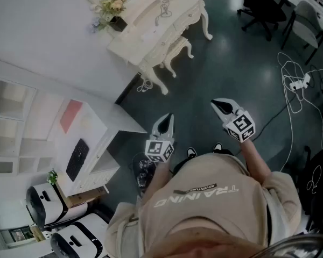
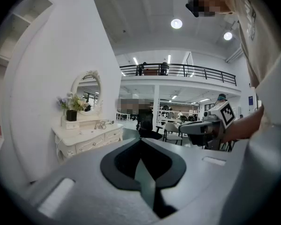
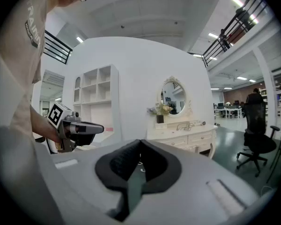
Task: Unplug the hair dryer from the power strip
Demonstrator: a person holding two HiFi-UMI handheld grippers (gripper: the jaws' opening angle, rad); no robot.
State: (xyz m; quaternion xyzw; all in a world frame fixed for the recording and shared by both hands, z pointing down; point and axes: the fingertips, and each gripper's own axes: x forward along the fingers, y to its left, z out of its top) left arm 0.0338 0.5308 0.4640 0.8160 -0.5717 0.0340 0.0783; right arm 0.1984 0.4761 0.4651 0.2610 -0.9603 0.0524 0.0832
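Observation:
A cream dressing table (image 1: 151, 23) with an oval mirror stands far ahead against the white wall. A small corded thing (image 1: 164, 7) lies on its top, perhaps the hair dryer; too small to tell. A white cord tangle (image 1: 144, 85) lies on the floor by the table's legs. I cannot make out a power strip there. My left gripper (image 1: 167, 118) and right gripper (image 1: 218, 105) hang in the air well short of the table. Both point toward it, jaws closed together with nothing between them. The left gripper view shows the left gripper (image 2: 140, 142) shut, and the right gripper view shows the right gripper (image 3: 139, 143) shut.
A white shelf unit (image 1: 75, 144) juts out at the left. White cables and a plug block (image 1: 299, 84) trail over the dark floor at the right. A black office chair (image 1: 261, 7) stands at the back right. White machines (image 1: 48, 206) sit at the lower left.

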